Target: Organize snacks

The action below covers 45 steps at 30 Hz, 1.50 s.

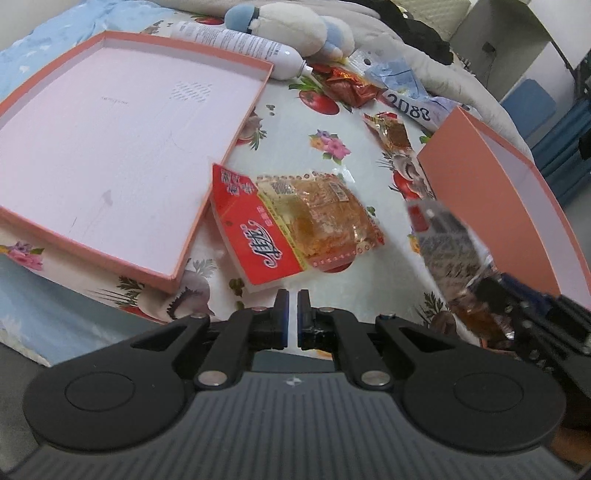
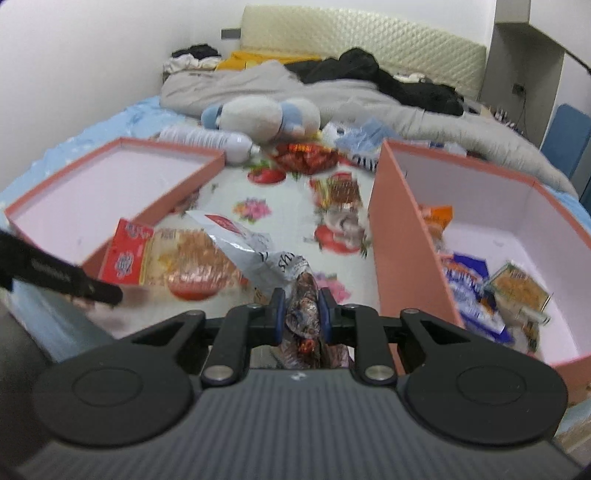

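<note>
My left gripper [image 1: 293, 295] is shut and empty, just short of a red and clear snack packet [image 1: 295, 225] lying on the flowered sheet. That packet [image 2: 177, 258] also shows in the right wrist view, beside the shallow pink lid [image 2: 110, 184]. My right gripper [image 2: 301, 293] is shut on a crumpled silver snack bag [image 2: 258, 251], held above the sheet left of the deep pink box [image 2: 391, 229]. In the left wrist view the held bag [image 1: 443, 251] is blurred, with the right gripper [image 1: 495, 291] at the right edge.
The deep box holds several snacks, among them a blue packet [image 2: 465, 284] and an orange one [image 2: 521, 291]. Farther back lie a red wrapper [image 1: 351, 86], a small orange packet [image 1: 391, 133], a white bottle [image 1: 240, 40] and a plush toy [image 1: 288, 26]. A grey duvet [image 2: 332, 96] lies behind.
</note>
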Available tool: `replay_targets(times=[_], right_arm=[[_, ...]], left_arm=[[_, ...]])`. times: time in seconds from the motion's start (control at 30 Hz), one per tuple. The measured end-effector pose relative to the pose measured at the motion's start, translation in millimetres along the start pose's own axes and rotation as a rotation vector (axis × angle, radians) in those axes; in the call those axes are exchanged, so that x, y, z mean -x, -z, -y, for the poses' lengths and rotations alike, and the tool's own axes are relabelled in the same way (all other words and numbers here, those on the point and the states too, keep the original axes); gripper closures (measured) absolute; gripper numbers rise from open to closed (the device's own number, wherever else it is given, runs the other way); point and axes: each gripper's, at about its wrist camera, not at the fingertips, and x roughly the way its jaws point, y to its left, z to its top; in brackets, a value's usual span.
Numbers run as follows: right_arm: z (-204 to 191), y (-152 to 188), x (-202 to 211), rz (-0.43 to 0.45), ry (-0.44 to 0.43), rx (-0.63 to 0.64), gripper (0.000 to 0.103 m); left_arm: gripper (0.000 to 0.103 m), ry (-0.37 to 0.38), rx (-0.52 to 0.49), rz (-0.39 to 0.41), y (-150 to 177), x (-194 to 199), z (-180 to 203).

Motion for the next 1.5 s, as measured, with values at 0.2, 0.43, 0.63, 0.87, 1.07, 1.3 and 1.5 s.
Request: replay_targets(times=[0.2, 0.43, 0.63, 0.87, 1.07, 1.3, 1.5], right_arm=[[14.9, 7.0, -3.3, -0.013, -0.037, -0.088, 0.076], [13.9, 14.2, -3.6, 0.005, -0.093, -0.101, 0.036], [6.7, 17.8, -10.6, -0.032, -0.087, -0.095, 0.024], [1.5, 27.7, -11.1, -0.054, -0.021, -0.146, 0.023], [2.7, 38.1, -27.0, -0.091, -0.032, -0.150, 0.023], [3.0, 45.6, -45.2, -0.120, -0.057, -0.121, 0.026], [4.1, 42.9, -47.2, -0.093, -0.053, -0.092, 0.037]], left_arm=[[0.057, -0.010, -0.018, -0.015, -0.7, 4.5, 1.9], [0.037, -0.004, -0.079, 0.026, -5.4, 8.6, 11.5], [0.018, 0.023, -0.193, 0.045, -29.7, -5.7, 31.7], [0.014, 0.040, -0.326, 0.025, -63.5, -53.8, 60.2], [0.014, 0.015, -0.425, -0.021, -70.5, -98.3, 73.3], [0.015, -0.015, -0.425, -0.071, -68.5, -124.5, 61.9], [0.028, -0.042, -0.444, -0.061, -66.7, -122.7, 63.3]])
